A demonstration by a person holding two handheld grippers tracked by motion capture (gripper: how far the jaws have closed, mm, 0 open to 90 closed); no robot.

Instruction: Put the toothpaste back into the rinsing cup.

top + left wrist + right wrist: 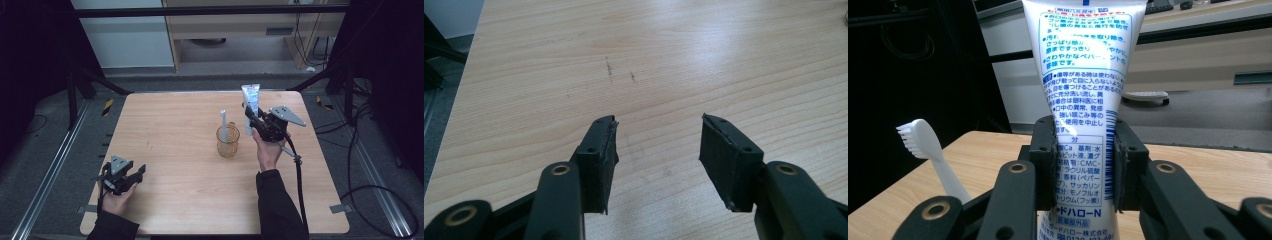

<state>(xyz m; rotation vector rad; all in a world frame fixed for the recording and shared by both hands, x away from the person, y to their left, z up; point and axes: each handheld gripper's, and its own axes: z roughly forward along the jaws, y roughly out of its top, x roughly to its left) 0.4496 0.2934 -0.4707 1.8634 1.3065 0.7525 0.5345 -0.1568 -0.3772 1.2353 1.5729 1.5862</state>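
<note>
While a white toothpaste tube (250,106) is held upright toward the far right part of the wooden counter (190,165), it is gripped near its lower end by the right claw (251,120), whose two black jaws are pressed against the tube's sides. In the right gripper view the tube (1080,90) is seen between the pads, its blue printed text facing the camera and its wider crimped end pointing up. Just beside it, a little nearer the counter's middle, an amber see-through cup (227,141) is placed upright on the counter, and a white toothbrush (223,125) is stood inside it with the bristled head up. The same toothbrush (928,150) is seen to the left of the tube in the right gripper view, close by but not touching it. Near the front left corner of the counter, well apart from the cup, the left claw (131,176) is held by a hand resting low over the surface. In the left gripper view its jaws are spread wide, with nothing between the pads (600,155) except bare wood.
</note>
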